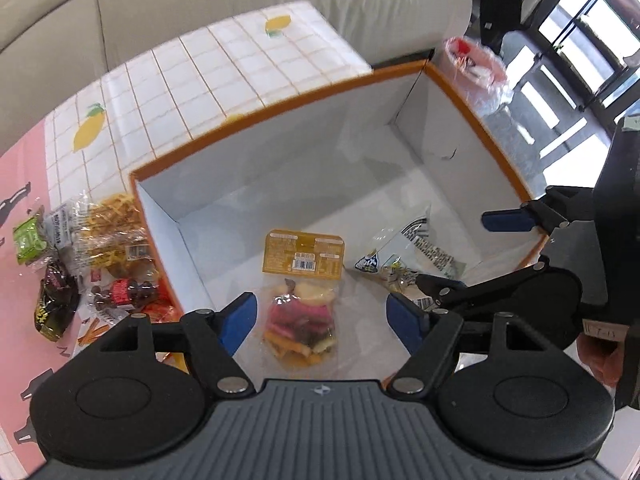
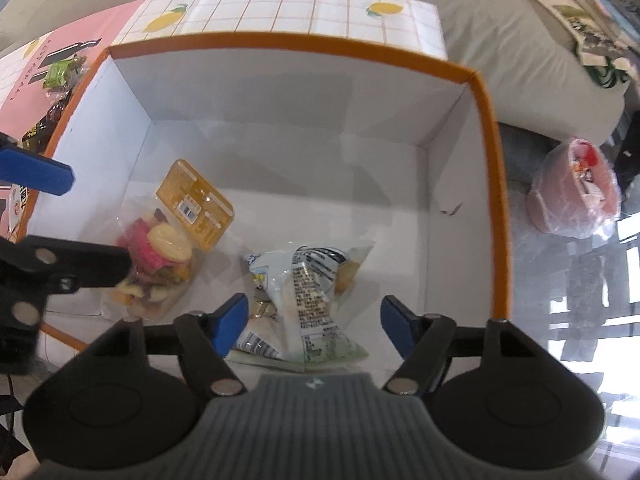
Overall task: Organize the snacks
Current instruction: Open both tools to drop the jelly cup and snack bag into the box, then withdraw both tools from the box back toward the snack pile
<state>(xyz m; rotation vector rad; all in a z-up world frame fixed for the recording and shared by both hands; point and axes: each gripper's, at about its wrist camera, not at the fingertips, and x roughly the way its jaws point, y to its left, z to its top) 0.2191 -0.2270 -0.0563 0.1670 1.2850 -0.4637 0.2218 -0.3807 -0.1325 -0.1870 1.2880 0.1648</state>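
A clear packet of coloured gummy sweets with a yellow card header (image 1: 301,304) lies flat on the white floor of the open cardboard box with the orange rim (image 1: 256,118), header toward twelve o'clock. Just beside it, at about three o'clock in the left wrist view, lies a crinkled white and pale green snack bag with black print (image 2: 308,300); the two packets are close but I cannot tell whether they touch.

The left gripper (image 1: 322,322) hangs over the gummy packet, its blue-padded fingers spread wide to either side of it and holding nothing. The right gripper (image 2: 314,322) hangs over the white bag in the same way, fingers apart, with the bag lying loose between and beneath them.

Outside the box, at nine o'clock from it, a heap of snacks sits on the table with the pink and white lemon-print cloth (image 1: 120,92): a small green packet (image 1: 29,240), a clear bag of yellow crisps (image 1: 112,232), a dark wrapper with yellow lettering (image 1: 54,300) and cola-bottle gummies with a red label (image 1: 124,292).

A beige sofa (image 1: 180,4) stands past the table at twelve o'clock. At two o'clock from the box, on the floor, is a pink bin lined with a clear plastic bag (image 2: 576,188).
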